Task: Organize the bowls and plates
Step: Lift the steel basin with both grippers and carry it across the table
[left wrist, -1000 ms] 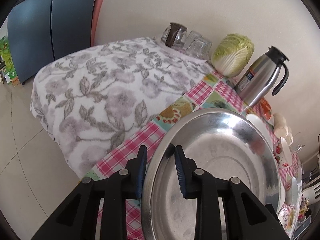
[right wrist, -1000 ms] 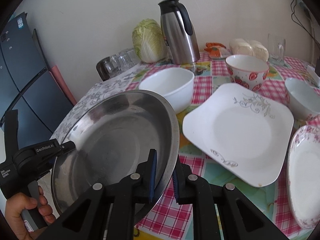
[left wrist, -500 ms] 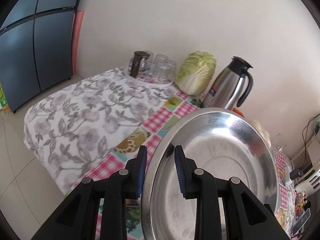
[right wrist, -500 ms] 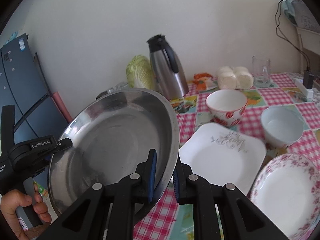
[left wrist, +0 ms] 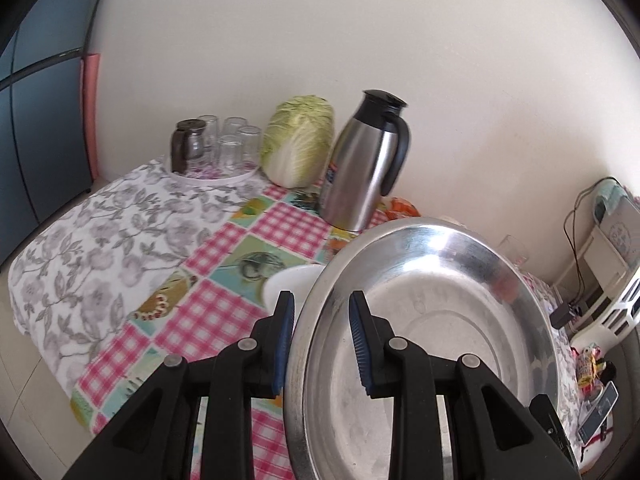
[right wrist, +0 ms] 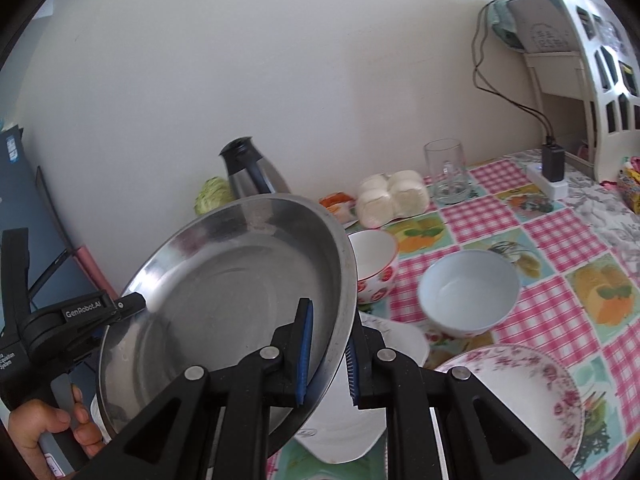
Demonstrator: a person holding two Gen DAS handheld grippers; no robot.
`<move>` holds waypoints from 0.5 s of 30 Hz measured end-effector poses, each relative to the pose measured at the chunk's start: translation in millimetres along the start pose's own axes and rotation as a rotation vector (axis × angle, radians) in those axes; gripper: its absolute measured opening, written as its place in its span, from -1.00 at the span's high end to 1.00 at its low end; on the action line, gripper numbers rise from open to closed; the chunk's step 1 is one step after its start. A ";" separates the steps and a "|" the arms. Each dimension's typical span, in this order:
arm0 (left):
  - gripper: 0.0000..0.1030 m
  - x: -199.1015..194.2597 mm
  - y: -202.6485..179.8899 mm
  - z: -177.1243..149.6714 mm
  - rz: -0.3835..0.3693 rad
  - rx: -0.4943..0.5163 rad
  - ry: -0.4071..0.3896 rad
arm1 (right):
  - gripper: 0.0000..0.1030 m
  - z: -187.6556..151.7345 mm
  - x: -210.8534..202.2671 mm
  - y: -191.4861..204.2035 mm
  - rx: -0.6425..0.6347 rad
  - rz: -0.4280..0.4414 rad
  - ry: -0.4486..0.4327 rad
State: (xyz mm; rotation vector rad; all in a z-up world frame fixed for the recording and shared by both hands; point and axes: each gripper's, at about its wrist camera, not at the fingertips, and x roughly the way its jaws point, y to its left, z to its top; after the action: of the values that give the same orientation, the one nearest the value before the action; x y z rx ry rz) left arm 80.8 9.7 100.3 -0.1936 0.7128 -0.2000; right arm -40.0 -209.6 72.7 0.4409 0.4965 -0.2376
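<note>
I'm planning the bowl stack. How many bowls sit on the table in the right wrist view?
2: a strawberry-patterned bowl beside the steel pan, and a plain white bowl right of it. The pan may hide more.

Left tool (left wrist: 322,342): blue-padded fingers (left wrist: 282,344) straddle the rim of the steel pan (left wrist: 432,328), one pad outside, one inside, clamped. Tool body black, pointing forward and slightly up. Right tool (right wrist: 328,354): fingers likewise closed across the opposite rim, inner pad against the pan's inside wall. The person's left hand (right wrist: 44,426) is wrapped around the left tool's handle at lower left in the right wrist view.
</note>
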 end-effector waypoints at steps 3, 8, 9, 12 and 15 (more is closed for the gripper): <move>0.43 6.6 -23.9 -4.4 -0.021 0.041 0.011 | 0.69 7.1 -4.6 -20.2 0.034 -0.023 -0.013; 0.43 18.2 -50.6 -15.8 -0.044 0.090 0.036 | 0.66 12.4 -8.5 -42.5 0.050 -0.076 -0.028; 0.43 21.2 -53.9 -18.2 -0.048 0.092 0.045 | 0.65 13.2 -8.0 -46.4 0.052 -0.084 -0.027; 0.43 28.3 -57.8 -24.7 -0.048 0.097 0.063 | 0.64 12.1 -6.8 -56.7 0.066 -0.102 -0.018; 0.43 35.9 -57.0 -30.6 -0.048 0.098 0.084 | 0.64 9.4 -1.6 -60.9 0.056 -0.121 0.005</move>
State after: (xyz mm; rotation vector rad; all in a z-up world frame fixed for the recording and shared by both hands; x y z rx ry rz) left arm 80.4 -57.4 69.1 -0.1096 0.7808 -0.2896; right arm -57.3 -267.3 59.7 0.4668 0.5229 -0.3683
